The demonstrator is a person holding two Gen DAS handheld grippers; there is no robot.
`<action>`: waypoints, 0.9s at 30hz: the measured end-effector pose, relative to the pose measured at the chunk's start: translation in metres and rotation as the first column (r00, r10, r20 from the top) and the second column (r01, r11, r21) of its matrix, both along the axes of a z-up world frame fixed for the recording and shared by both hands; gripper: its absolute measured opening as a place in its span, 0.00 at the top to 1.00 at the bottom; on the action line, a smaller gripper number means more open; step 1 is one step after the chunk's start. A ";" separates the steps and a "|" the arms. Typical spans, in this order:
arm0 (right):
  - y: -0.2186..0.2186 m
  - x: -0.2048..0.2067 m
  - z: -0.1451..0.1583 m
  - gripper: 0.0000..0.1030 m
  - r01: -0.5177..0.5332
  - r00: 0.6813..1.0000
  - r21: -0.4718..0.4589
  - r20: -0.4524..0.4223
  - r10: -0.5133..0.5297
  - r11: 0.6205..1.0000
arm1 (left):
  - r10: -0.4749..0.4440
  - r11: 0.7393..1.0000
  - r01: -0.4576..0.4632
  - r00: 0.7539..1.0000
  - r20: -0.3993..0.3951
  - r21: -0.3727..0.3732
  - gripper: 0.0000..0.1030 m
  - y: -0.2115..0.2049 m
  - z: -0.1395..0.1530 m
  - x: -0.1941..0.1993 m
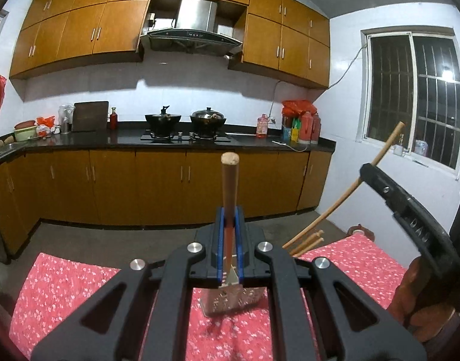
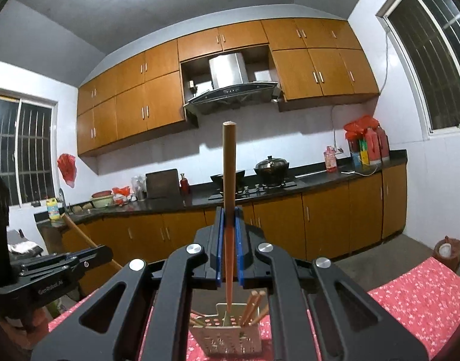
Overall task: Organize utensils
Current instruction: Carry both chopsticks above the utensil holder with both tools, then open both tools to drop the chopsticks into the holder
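Floral tablecloth [image 2: 416, 294] lies below both sets of fingers. Perforated utensil holder [image 2: 226, 335] stands beneath the right gripper [image 2: 229, 240], which clamps one chopstick [image 2: 229, 165] upright, its long axis vertical, lower tip probably inside holder. Left gripper [image 1: 229, 240] pinches another chopstick [image 1: 229, 180], likewise upright, for sorting.

Orange kitchen cabinets [image 1: 157, 180], barred window [image 1: 413, 96]
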State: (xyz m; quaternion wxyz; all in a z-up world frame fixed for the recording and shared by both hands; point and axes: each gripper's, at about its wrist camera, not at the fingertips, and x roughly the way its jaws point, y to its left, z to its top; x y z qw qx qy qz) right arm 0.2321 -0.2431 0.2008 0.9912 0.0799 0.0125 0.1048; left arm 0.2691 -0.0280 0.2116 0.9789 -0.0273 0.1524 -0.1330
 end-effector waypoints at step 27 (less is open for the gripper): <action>-0.006 0.006 -0.019 0.61 -0.040 0.994 -0.009 -0.101 0.039 0.999 | 0.030 0.996 -0.035 0.998 -0.061 -0.081 0.77 0.016 -0.026 0.023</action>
